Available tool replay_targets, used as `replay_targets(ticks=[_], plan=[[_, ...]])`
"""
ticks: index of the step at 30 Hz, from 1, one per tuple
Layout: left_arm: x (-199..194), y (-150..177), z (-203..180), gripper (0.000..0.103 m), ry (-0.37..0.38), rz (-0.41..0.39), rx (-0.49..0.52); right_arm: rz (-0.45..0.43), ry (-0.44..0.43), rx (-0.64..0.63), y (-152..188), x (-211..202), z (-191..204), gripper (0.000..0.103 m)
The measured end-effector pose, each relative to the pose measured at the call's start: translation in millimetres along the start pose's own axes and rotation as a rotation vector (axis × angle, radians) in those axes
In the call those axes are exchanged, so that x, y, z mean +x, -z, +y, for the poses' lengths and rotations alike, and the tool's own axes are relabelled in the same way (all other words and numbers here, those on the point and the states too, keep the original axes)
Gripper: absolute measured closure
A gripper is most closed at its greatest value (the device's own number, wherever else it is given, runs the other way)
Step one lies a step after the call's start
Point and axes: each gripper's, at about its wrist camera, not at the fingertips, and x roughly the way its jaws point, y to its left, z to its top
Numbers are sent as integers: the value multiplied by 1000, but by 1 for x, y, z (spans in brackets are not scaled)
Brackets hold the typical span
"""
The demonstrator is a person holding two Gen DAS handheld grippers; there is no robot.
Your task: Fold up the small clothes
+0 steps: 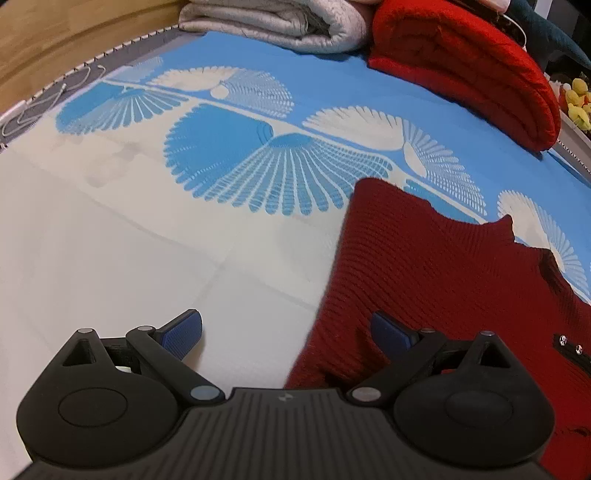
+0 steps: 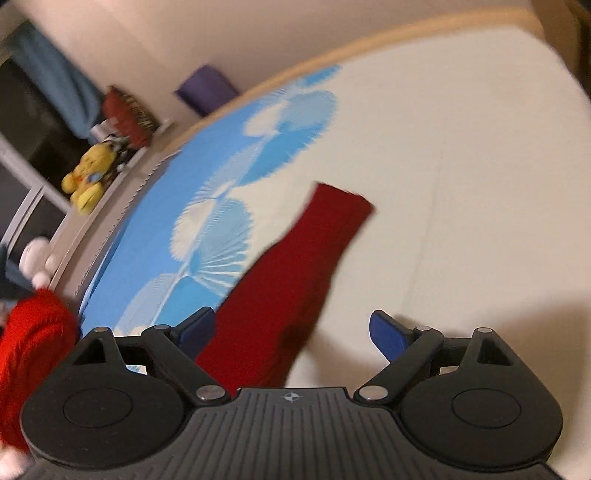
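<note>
Your dark red knitted sweater (image 1: pixel 443 280) lay flat on the bed sheet (image 1: pixel 110 240), at the right of the left wrist view. It was ribbed, with a notched upper edge, and a dark strip near its right side carried two small shiny studs. One long part of it, probably a sleeve, stretched away across the white area of the sheet in the right wrist view (image 2: pixel 295 266), which was blurred.

Your left gripper (image 1: pixel 288 332) hovered with its jaws spread wide. Its right blue pad was over the sweater's left edge and its left pad was over bare white sheet; neither pinched the fabric. Your right gripper (image 2: pixel 291 328) was also wide apart. The red fabric ran up between its fingers, close beside the left one, but the pads did not press on it.

The sheet was white near you and blue farther off, printed with fan-shaped leaves. At the far edge lay a folded grey quilt (image 1: pixel 273 26) and, beside it, a rolled bright red blanket (image 1: pixel 465 70), both well apart from the sweater. A yellow plush toy (image 2: pixel 88 177) sat on a ledge beyond the bed.
</note>
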Motion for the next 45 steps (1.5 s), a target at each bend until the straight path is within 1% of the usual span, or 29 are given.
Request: replay_targets(ticks=[2, 3, 7, 8, 9, 10, 11, 12, 13, 16, 19, 21, 23, 24, 25, 26, 27, 28, 29, 30, 32, 34, 35, 37, 39, 40, 41, 43, 45], plan=[[-3, -3, 3, 4, -6, -10, -6, 20, 4, 16, 3, 18, -6, 11], [-4, -4, 5, 4, -9, -13, -11, -17, -12, -22, 6, 22, -3, 11], [-7, -9, 11, 4, -8, -13, -33, 40, -89, -195, 20, 43, 24, 11], [-7, -10, 12, 4, -6, -11, -40, 38, -88, -236, 27, 47, 32, 13], [-7, -11, 13, 4, -4, -9, -45, 25, -64, -283, 32, 48, 39, 27], [-7, -12, 14, 4, -2, -5, -49, 12, -30, -330, 37, 48, 46, 79], [-6, -13, 15, 4, -2, -2, -50, 14, 10, -355, 41, 50, 51, 89], [-6, -14, 16, 4, -6, 2, -50, 17, 27, -347, 40, 45, 57, 90], [-6, -14, 17, 4, -9, 5, -47, -22, 23, -358, 42, 37, 65, 90], [-6, -14, 21, 4, -19, 19, -39, -133, 4, -502, 49, 5, 111, 90], [-9, -16, 27, 4, -4, 26, -57, -237, -84, -693, 74, -37, 175, 90], [-12, -18, 32, 4, 7, 24, -72, -311, -193, -884, 118, -75, 223, 90], [-14, -19, 37, 4, 8, 18, -83, -353, -346, -1090, 183, -113, 261, 90], [-15, -20, 39, 4, 11, 18, -89, -351, -443, -1201, 223, -132, 273, 90], [-16, -21, 42, 4, 18, 21, -97, -321, -529, -1285, 258, -144, 279, 88], [-16, -21, 44, 4, 25, 27, -106, -240, -608, -1376, 295, -152, 283, 87], [-16, -22, 46, 4, 37, 32, -112, -98, -674, -1488, 332, -155, 283, 68], [-15, -22, 47, 4, 53, 36, -113, 23, -701, -1569, 359, -157, 279, 46], [-15, -22, 48, 4, 61, 42, -115, 88, -705, -1621, 381, -159, 268, 42], [-15, -22, 48, 4, 66, 44, -118, 91, -701, -1649, 389, -162, 257, 38], [-15, -21, 47, 4, 89, 49, -113, 104, -669, -1651, 381, -164, 242, 35], [-15, -20, 43, 4, 110, 49, -103, 135, -594, -1552, 348, -160, 236, 33], [-15, -19, 41, 4, 122, 47, -100, 128, -543, -1482, 326, -155, 235, 32], [-16, -18, 35, 4, 147, 44, -94, 91, -454, -1334, 290, -145, 229, 32], [-15, -17, 27, 4, 156, 48, -70, 64, -369, -1205, 263, -128, 222, 32], [-14, -15, 23, 4, 153, 51, -53, 53, -337, -1167, 256, -117, 214, 34], [-12, -12, 18, 4, 148, 55, -31, 50, -307, -1157, 253, -108, 208, 34], [-9, -7, 8, 4, 136, 61, 21, 54, -257, -1206, 256, -89, 201, 37], [-4, -2, 0, 3, 123, 66, 79, 78, -243, -1255, 263, -74, 195, 38]])
